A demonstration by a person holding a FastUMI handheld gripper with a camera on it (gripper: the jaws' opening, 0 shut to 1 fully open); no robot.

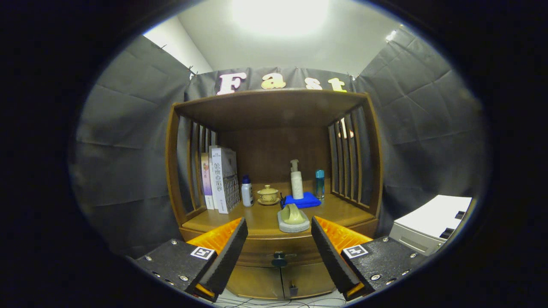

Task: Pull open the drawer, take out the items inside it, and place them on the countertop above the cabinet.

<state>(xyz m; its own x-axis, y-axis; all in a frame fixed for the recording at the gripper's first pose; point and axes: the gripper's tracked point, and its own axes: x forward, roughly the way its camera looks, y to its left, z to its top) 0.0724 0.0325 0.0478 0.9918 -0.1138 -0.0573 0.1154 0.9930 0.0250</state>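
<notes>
A wooden cabinet with an open shelf stands ahead. Its drawer [295, 250] sits shut below the countertop [342, 211], with a dark round knob [279, 259] at its middle. My gripper [279, 244] is open, its fingers spread to either side of the knob and still short of it, nothing between them. What lies inside the drawer is hidden.
On the countertop stand books [222, 179] at the left, a small white bottle [246, 191], a lidded teacup [268, 194], a pump bottle [296, 179] on a blue cloth [304, 200], a blue bottle [320, 184] and a green ornament on a stone base [293, 217]. Cabinet doors [282, 282] lie below; a white box [430, 224] stands to the right.
</notes>
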